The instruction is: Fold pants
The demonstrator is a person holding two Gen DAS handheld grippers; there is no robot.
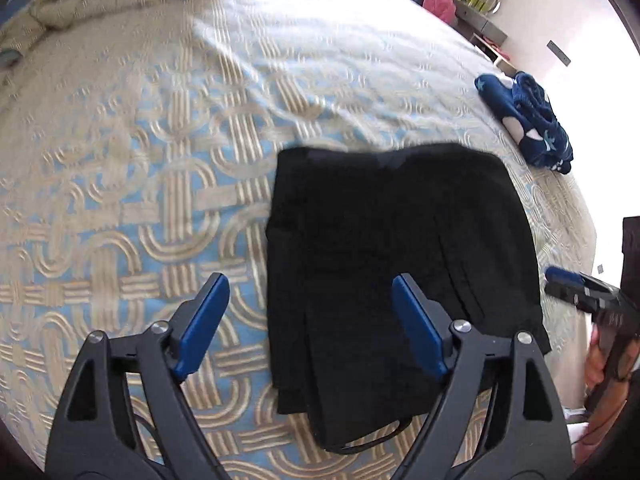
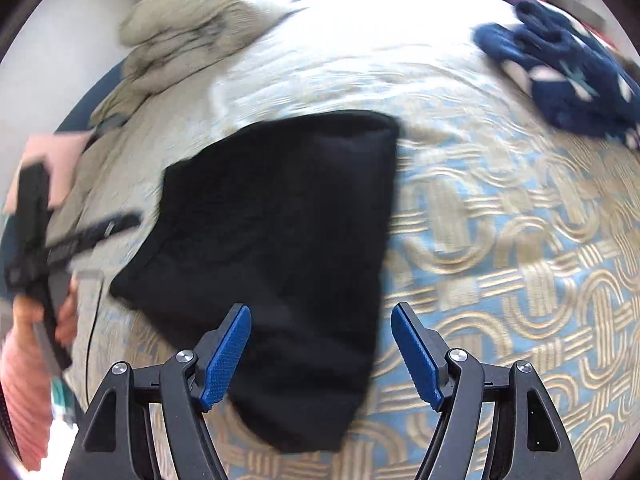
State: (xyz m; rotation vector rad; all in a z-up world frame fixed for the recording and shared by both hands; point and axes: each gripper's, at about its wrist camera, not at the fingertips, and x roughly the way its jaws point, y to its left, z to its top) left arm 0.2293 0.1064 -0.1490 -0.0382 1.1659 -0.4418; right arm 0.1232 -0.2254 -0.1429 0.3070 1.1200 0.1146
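While folded: one pair of black pants (image 1: 400, 264) lies flat as a compact rectangle on the bed, a thin black drawstring loop showing at its near edge.
Pants against left gripper: the left gripper (image 1: 310, 324) hangs over the near left edge of the pants, its right pad above the cloth and its left pad above bare bedspread; wide apart, holding nothing.
Pants against right gripper: the right gripper (image 2: 321, 354) hangs over the near right part of the pants (image 2: 280, 248), left pad above the cloth, right pad above bedspread; also spread wide and empty.
Each gripper from the other's camera: the right one shows at the right edge of the left view, the left one at the left edge of the right view, each in a hand, both blurred.
Other clothing: one dark blue garment with white patterning (image 1: 528, 120), bunched, well beyond the pants to the right.
Bedding: one rumpled beige blanket heap (image 2: 188, 36) far ahead on the left.
Surface: bedspread (image 1: 160, 184) in pale blue with beige arch pattern.
Room: bright wall, curtains, small grey shelf (image 1: 482, 22) far right.
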